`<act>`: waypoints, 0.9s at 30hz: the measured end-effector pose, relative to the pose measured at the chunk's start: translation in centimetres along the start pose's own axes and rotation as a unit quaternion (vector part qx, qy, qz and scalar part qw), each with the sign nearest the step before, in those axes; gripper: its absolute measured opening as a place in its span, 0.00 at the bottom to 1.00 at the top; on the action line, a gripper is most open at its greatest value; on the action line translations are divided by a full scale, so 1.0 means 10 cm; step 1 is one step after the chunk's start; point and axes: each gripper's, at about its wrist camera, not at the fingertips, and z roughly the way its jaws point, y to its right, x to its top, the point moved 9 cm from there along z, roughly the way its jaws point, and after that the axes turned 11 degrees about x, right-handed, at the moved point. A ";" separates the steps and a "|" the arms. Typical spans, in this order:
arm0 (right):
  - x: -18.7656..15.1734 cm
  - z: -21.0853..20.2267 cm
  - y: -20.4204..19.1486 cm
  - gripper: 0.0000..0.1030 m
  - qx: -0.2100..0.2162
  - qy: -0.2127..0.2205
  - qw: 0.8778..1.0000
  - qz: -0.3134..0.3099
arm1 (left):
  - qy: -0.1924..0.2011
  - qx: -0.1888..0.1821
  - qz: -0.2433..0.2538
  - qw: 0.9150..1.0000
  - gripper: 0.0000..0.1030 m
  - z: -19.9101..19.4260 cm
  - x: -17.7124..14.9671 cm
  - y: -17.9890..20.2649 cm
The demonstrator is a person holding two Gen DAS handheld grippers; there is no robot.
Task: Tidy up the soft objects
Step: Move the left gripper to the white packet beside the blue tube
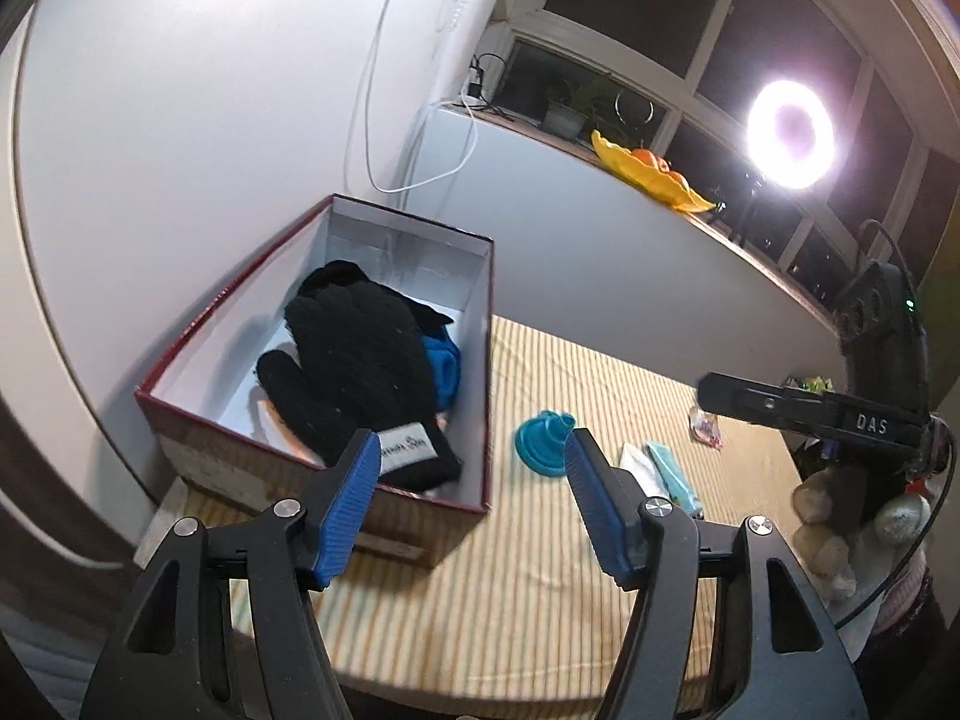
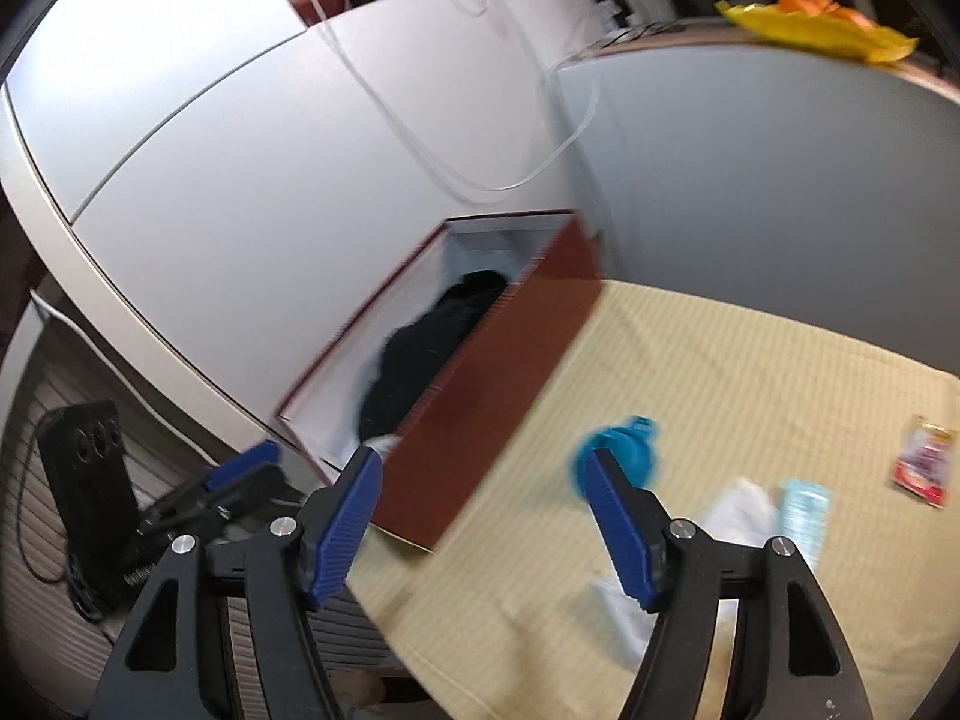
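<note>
Between the parted fingers of the left gripper (image 1: 474,450) nothing is held; the black glove (image 1: 354,360) lies just beyond its left finger, inside the box (image 1: 474,360). The right gripper (image 2: 483,468) is likewise open and empty. Next, judge which item on the table is soft, probably the white cloth (image 2: 738,510) beside its right finger, and close on bunched fabric.

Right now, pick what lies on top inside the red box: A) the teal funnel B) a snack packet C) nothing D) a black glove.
D: the black glove lies on top of the pile inside the red box, covering something blue.
</note>
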 end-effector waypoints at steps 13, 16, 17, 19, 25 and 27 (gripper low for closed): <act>-0.68 -0.96 0.85 0.67 -0.124 0.037 0.991 0.020 | -0.028 -0.032 0.052 0.998 0.68 0.00 -0.39 0.57; -0.83 -1.05 1.02 0.67 -0.136 0.031 0.989 0.043 | -0.041 -0.040 0.084 0.995 0.68 0.07 -0.49 0.77; -0.87 -1.06 1.07 0.67 -0.139 0.028 0.989 0.050 | -0.045 -0.042 0.095 0.994 0.68 0.09 -0.51 0.82; -0.92 -1.05 1.16 0.67 -0.133 0.021 0.989 0.064 | -0.054 -0.050 0.130 0.989 0.68 0.16 -0.57 0.99; -0.95 -0.84 1.25 0.67 -0.119 -0.005 0.990 0.071 | -0.086 -0.084 0.225 0.967 0.68 0.36 -0.73 1.45; -0.94 -0.75 1.28 0.67 -0.112 -0.014 0.991 0.076 | -0.096 -0.089 0.247 0.960 0.68 0.45 -0.75 1.55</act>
